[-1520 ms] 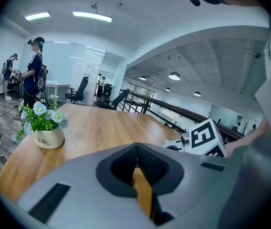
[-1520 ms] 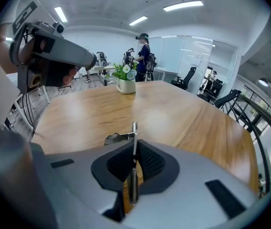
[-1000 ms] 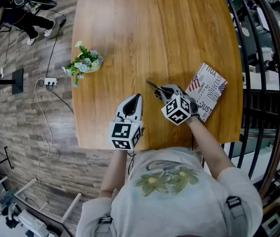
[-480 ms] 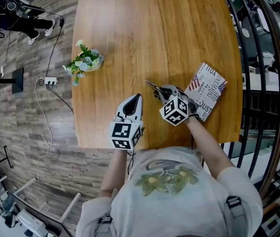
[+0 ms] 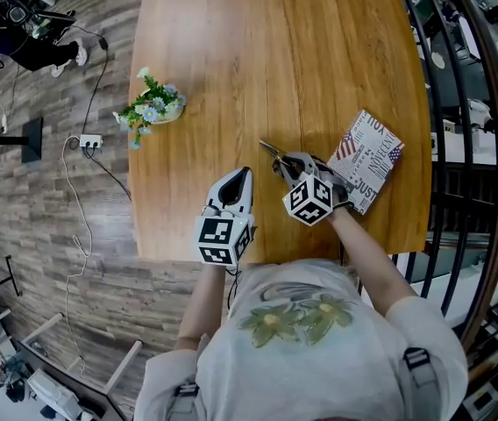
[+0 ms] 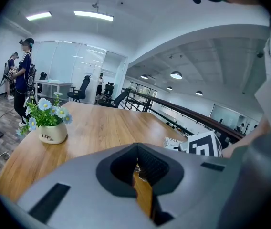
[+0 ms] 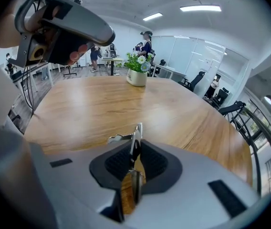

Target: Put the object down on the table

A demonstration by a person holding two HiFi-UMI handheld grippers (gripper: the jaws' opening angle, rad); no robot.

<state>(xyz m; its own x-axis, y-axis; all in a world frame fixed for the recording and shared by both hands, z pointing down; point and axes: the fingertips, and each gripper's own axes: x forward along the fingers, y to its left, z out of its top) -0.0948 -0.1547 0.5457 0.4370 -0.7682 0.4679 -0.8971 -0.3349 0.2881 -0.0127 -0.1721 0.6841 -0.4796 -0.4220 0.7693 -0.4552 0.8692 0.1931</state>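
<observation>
Metal tool (image 7: 136,136) sits between the opening, barely parted jaws of the right gripper (image 7: 134,162); left gripper (image 6: 136,163) closed.

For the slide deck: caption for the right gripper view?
Right tool, jaws opening, with a thin metal object between them, wooden table and flower pot ahead.

1. The head view is looking steeply down over the whole table (image 5: 275,60), with the flower pot (image 5: 151,108) near its left edge.
2. The left gripper view is sitting low, facing across the wood with that flower pot (image 6: 49,128) fairly near.
3. The right gripper view is skimming the tabletop, seeing the same flower pot (image 7: 138,73) from farther off.
</observation>
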